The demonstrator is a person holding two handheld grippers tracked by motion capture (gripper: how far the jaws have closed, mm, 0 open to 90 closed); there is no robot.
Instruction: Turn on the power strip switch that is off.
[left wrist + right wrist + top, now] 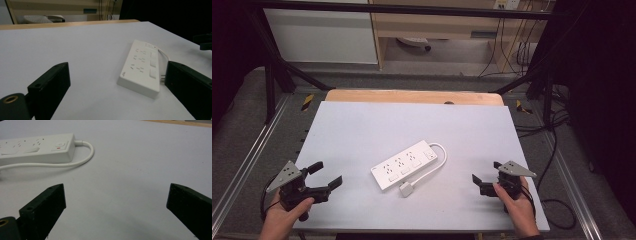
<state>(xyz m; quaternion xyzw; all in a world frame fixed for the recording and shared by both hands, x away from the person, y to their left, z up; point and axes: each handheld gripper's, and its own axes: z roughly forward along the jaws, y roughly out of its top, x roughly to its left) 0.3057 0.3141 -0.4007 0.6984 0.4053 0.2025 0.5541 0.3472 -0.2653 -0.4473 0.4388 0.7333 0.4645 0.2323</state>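
A white power strip (407, 163) lay flat near the middle of the pale worktop (362, 125), its cord (434, 162) looped alongside. The left hand-held gripper (327, 174) and the right hand-held gripper (486, 176) rested well apart on either side, jaws spread wide, holding nothing.

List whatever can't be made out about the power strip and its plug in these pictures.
- Plug: prongs too small in the high view.
- Power strip: its far end is cut off by the right gripper view's left edge.
- Cable: in the left gripper view it runs behind the left gripper's fingers.
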